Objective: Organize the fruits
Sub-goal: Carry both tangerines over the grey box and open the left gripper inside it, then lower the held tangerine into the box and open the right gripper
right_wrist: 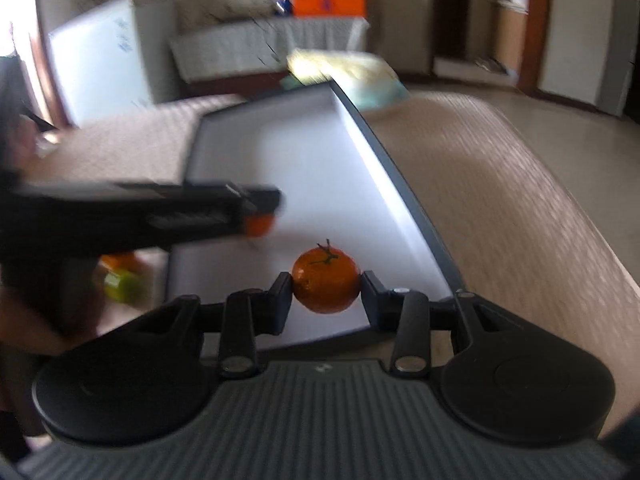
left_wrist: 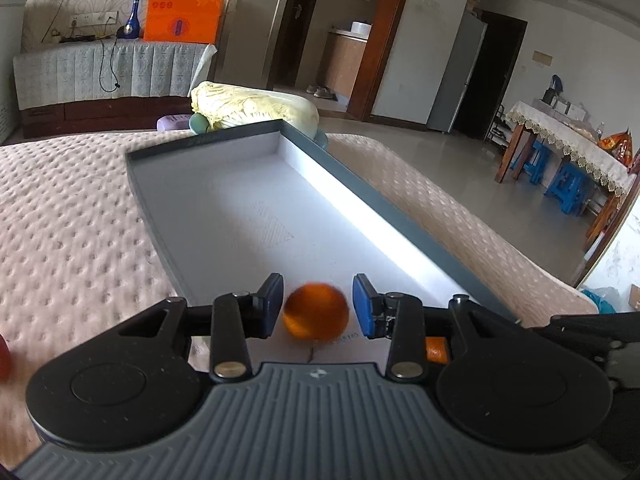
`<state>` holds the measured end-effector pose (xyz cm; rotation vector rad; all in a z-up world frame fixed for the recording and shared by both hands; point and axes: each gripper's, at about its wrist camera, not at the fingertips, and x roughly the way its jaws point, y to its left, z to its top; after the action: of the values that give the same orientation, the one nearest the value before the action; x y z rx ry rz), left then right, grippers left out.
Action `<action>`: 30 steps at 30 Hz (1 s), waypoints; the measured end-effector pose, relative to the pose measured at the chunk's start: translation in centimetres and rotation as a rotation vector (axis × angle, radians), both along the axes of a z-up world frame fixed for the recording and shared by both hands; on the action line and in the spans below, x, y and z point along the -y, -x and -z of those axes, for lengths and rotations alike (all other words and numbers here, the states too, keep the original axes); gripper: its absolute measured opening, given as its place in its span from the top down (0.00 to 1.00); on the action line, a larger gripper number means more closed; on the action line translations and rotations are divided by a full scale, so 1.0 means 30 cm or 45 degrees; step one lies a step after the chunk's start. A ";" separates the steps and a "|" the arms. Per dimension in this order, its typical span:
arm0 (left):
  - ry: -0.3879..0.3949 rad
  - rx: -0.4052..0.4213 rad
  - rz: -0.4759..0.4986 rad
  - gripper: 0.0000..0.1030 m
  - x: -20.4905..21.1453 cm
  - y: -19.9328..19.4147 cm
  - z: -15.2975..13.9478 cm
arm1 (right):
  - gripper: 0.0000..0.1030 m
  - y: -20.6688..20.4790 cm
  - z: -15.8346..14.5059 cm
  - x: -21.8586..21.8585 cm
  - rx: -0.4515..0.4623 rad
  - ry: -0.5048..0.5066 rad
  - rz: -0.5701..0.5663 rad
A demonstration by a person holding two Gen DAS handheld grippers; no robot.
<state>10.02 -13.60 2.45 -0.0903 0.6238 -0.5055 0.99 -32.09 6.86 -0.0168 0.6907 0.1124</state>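
A long grey tray [left_wrist: 304,148] with a pale floor lies on the quilted bed. In the left wrist view my left gripper [left_wrist: 318,308] is open over the tray's near end, with a blurred orange [left_wrist: 316,312] between its pads, gaps on both sides. In the right wrist view my right gripper [right_wrist: 326,284] is shut on a second orange [right_wrist: 326,282], stem up, above the tray's [right_wrist: 396,184] near right part. The left gripper [right_wrist: 260,216] shows there at left, over the tray.
A napa cabbage [left_wrist: 256,106] lies past the tray's far end. More fruit, orange and green [right_wrist: 120,276], lies on the bed left of the tray. A red fruit [left_wrist: 4,356] shows at the left edge. The bed's edge and floor are to the right.
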 end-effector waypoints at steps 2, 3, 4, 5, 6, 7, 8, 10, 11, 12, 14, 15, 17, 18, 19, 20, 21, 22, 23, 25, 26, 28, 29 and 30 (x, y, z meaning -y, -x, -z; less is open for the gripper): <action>0.009 0.002 0.002 0.58 -0.008 0.002 0.001 | 0.61 0.006 0.016 -0.009 -0.017 0.052 0.008; 0.012 0.001 0.000 0.58 -0.010 0.000 0.003 | 0.61 0.013 0.020 -0.014 -0.019 0.075 0.007; 0.014 -0.002 -0.002 0.58 -0.011 -0.003 0.007 | 0.61 0.023 0.024 -0.016 -0.016 0.091 0.010; 0.010 -0.007 -0.006 0.58 -0.012 -0.004 0.014 | 0.61 0.028 0.025 -0.016 -0.016 0.094 0.012; 0.002 -0.009 -0.012 0.58 -0.014 -0.006 0.018 | 0.61 0.038 0.025 -0.010 -0.018 0.084 0.020; -0.006 -0.010 -0.016 0.58 -0.015 -0.008 0.024 | 0.61 0.051 0.025 -0.004 -0.022 0.064 0.030; -0.007 -0.008 -0.015 0.58 -0.016 -0.008 0.028 | 0.61 0.065 0.025 -0.002 -0.023 0.057 0.036; -0.008 0.003 -0.011 0.58 -0.013 0.000 0.021 | 0.61 0.082 0.025 0.002 -0.017 0.042 0.038; -0.011 0.011 -0.009 0.58 -0.013 0.005 0.018 | 0.61 0.083 0.023 0.003 -0.012 0.035 0.038; -0.012 0.015 -0.008 0.58 -0.013 0.011 0.017 | 0.61 0.082 0.022 0.006 -0.004 0.017 0.036; -0.016 0.025 -0.018 0.58 -0.021 0.034 0.013 | 0.60 0.078 0.015 0.007 0.023 -0.040 -0.001; -0.017 0.034 -0.022 0.58 -0.028 0.050 0.009 | 0.60 0.080 0.007 -0.001 0.054 -0.047 -0.023; -0.019 0.053 -0.033 0.57 -0.046 0.084 -0.007 | 0.60 0.078 -0.003 -0.022 0.108 -0.028 -0.057; -0.028 0.060 -0.046 0.54 -0.052 0.097 -0.014 | 0.60 0.071 -0.005 -0.027 0.111 -0.016 -0.064; -0.034 0.063 -0.062 0.50 -0.060 0.113 -0.020 | 0.59 0.063 -0.004 -0.030 0.104 -0.015 -0.060; -0.034 0.065 -0.076 0.50 -0.071 0.128 -0.025 | 0.59 0.052 -0.002 -0.027 0.091 -0.028 -0.052; -0.035 0.066 -0.085 0.50 -0.079 0.140 -0.030 | 0.59 0.047 0.000 -0.024 0.085 -0.043 -0.045; -0.034 0.070 -0.093 0.50 -0.086 0.152 -0.035 | 0.59 0.043 -0.002 -0.026 0.088 -0.051 -0.040; -0.035 0.076 -0.098 0.50 -0.093 0.166 -0.041 | 0.59 0.043 -0.005 -0.029 0.097 -0.053 -0.039; -0.046 0.083 -0.106 0.50 -0.099 0.194 -0.047 | 0.59 0.043 -0.008 -0.029 0.115 -0.057 -0.052; -0.051 0.087 -0.108 0.50 -0.101 0.211 -0.051 | 0.59 0.045 -0.008 -0.034 0.118 -0.054 -0.061; -0.055 0.090 -0.117 0.50 -0.105 0.239 -0.053 | 0.59 0.050 -0.006 -0.041 0.125 -0.041 -0.071; -0.052 0.089 -0.122 0.50 -0.109 0.258 -0.054 | 0.59 0.053 -0.006 -0.043 0.130 -0.036 -0.072; -0.047 0.088 -0.128 0.50 -0.112 0.274 -0.055 | 0.59 0.054 -0.006 -0.043 0.135 -0.036 -0.071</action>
<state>1.79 -10.24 4.09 -0.0685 0.5578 -0.3983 -0.64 -30.80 7.05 -0.0146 0.5830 0.1735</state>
